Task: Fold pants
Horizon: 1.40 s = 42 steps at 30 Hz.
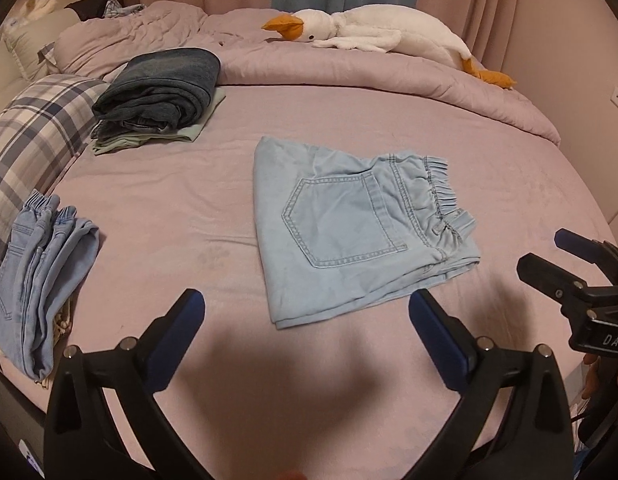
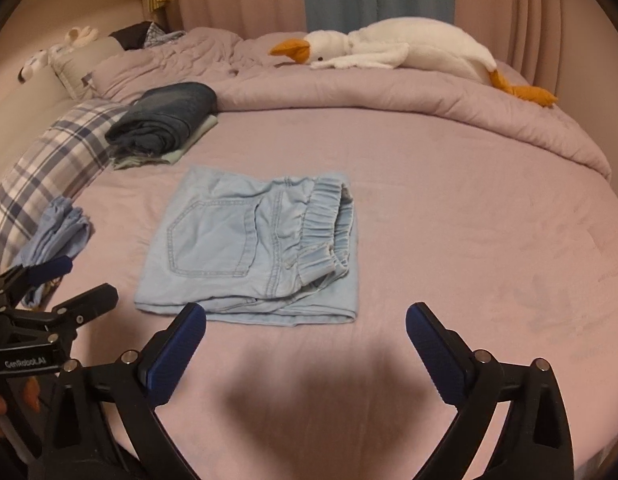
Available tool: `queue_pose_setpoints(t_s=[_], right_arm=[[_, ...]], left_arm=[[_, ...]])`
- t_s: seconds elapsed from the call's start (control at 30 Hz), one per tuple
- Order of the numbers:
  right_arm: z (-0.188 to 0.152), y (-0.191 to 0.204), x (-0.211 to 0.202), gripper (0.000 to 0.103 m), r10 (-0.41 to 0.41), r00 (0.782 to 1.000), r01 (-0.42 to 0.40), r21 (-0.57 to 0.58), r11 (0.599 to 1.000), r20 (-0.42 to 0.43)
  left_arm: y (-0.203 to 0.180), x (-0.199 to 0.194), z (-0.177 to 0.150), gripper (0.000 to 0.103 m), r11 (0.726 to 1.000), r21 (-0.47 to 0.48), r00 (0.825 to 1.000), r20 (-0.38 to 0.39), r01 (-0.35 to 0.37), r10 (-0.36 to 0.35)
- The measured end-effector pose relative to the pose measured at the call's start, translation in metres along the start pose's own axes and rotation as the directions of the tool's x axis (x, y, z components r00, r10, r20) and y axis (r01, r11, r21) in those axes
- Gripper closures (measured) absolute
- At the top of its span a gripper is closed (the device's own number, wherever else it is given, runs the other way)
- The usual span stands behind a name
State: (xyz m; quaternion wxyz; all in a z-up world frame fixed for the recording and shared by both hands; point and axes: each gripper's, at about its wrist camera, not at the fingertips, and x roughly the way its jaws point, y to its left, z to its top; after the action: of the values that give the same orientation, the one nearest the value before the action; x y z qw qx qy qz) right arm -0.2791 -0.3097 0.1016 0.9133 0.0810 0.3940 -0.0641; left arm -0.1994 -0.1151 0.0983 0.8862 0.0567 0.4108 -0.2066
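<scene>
Now folded pants (image 1: 349, 232) flat, waistband rightward (pocket up), long axis sideways; both claws wide, empty.

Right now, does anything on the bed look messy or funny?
Mostly tidy. The folded light blue pants lie flat, but the stretchy waistband is bunched and curled up on one side. The other jeans hang crumpled at the bed's edge, near the checked pillow. Nothing looks spilled or torn.

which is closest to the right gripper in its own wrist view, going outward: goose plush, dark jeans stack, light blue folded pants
From the right gripper:
1. light blue folded pants, just ahead, slightly left
2. dark jeans stack, farther back on the left by the plaid pillow
3. goose plush, at the far edge on the rumpled duvet
</scene>
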Motion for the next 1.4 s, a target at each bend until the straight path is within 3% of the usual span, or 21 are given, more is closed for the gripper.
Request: queue_pose_setpoints(t_s=[0.13, 0.3, 0.5, 0.73, 1.4], right_arm=[[0.003, 0.002, -0.007, 0.003, -0.004, 1.000, 0.004, 0.006, 1.000, 0.018], [0.004, 0.004, -0.011, 0.003, 0.000, 1.000, 0.000, 0.015, 1.000, 0.022], [0.006, 0.012, -0.018, 0.003, 0.010, 0.999, -0.010, 0.007, 1.000, 0.033], [0.001, 0.012, -0.004, 0.003, 0.015, 1.000, -0.015, 0.019, 1.000, -0.001], [0.001, 0.009, -0.003, 0.003, 0.016, 1.000, -0.016, 0.022, 1.000, -0.012]], left_arm=[[0.000, -0.007, 0.000, 0.001, 0.999, -0.018, 1.000, 0.000, 0.028, -0.028], [-0.005, -0.016, 0.001, 0.001, 0.996, 0.015, 0.996, 0.036, -0.082, 0.082], [-0.006, -0.022, 0.000, 0.000, 0.996, 0.019, 0.995, 0.047, -0.087, 0.086], [-0.007, -0.005, -0.006, 0.000, 0.995, 0.013, 0.995, -0.009, -0.097, 0.097], [-0.011, -0.005, -0.005, 0.000, 0.996, 0.024, 0.996, 0.000, -0.090, 0.090]])
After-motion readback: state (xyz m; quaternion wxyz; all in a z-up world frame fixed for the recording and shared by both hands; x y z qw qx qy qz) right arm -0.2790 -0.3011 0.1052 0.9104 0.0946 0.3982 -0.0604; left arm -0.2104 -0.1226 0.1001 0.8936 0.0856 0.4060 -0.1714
